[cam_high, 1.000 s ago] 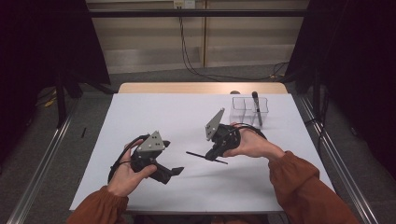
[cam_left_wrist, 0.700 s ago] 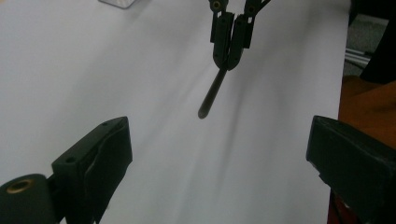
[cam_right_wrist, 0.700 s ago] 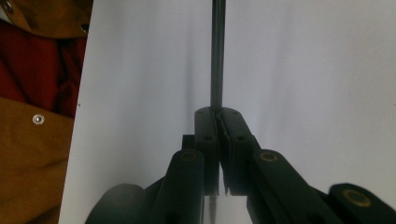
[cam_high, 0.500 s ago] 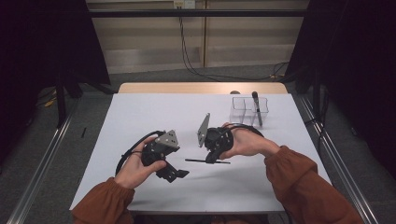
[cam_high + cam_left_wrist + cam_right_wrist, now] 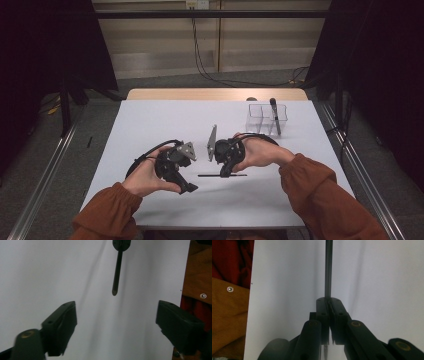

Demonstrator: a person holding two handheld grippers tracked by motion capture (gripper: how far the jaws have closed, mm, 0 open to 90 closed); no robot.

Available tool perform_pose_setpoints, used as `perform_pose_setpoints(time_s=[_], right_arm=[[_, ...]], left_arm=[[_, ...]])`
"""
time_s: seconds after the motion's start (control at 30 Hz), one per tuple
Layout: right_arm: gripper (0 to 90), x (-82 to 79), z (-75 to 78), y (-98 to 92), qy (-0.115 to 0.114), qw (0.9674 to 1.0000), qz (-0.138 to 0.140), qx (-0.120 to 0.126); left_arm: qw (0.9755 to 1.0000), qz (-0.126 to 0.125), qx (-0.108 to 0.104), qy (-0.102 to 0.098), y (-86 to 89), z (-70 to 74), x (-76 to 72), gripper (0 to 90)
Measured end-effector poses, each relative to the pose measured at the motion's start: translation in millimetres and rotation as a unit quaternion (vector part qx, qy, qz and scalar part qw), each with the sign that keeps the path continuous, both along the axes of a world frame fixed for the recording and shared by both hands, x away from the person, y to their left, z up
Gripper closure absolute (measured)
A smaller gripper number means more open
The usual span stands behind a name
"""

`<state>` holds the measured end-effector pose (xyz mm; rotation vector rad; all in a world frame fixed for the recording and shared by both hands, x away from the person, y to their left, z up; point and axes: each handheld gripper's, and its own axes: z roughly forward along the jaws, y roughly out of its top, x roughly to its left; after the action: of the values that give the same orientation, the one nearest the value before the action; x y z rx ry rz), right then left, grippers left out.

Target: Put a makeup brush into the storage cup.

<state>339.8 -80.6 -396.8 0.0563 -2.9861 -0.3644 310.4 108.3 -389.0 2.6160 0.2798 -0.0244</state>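
High view: my right gripper point(image 5: 223, 172) clamps a thin black rod point(image 5: 209, 175), held level just above the white table point(image 5: 150, 115); my left gripper point(image 5: 189, 187) sits near the rod's free end.

Left gripper view: my jaws, which have just been closing, stand apart with nothing between them; the rod point(image 5: 117, 275) points toward the gap.

Right gripper view: my jaws pinch the rod point(image 5: 328, 267).

Tabletop point(image 5: 150, 125): smooth matt white sheet, paper-like; bare wood strip at its far edge. Rod point(image 5: 207, 175) above tabletop: thin, black, slight sheen. Right gripper point(image 5: 223, 172) and left gripper point(image 5: 189, 188): matt black plastic, brass-coloured pivot pins. Bin point(image 5: 257, 117) near the far right corner of the tabletop: clear glossy plastic. Sleeves point(image 5: 312, 187): rust ribbed cloth.
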Motion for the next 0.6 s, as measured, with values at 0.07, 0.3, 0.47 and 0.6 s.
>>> perform_pose_setpoints(time_s=[0.07, 0.3, 0.47, 0.6], right_arm=[[86.8, -1.3, 0.1, 0.8, 0.001, 1.0, -0.004, 0.0], [86.8, -1.3, 0.5, 1.9, -0.002, 1.0, -0.001, 0.008], [86.8, -1.2, 0.2, 3.5, -0.004, 0.9999, 0.004, 0.013], [86.8, -1.2, -1.0, 4.6, -0.005, 0.9999, 0.005, 0.015]], left_arm=[[1.0, 0.008, 0.004, 0.003, -1.0, -1.2, 1.8, 29.3], [0.9998, 0.004, 0.001, 0.021, -5.0, -3.3, 6.6, 50.5], [0.9995, 0.01, -0.008, 0.028, -5.1, -6.3, 9.0, 56.7], [0.9992, 0.01, -0.021, 0.034, -6.8, -7.1, 9.0, 63.9]])
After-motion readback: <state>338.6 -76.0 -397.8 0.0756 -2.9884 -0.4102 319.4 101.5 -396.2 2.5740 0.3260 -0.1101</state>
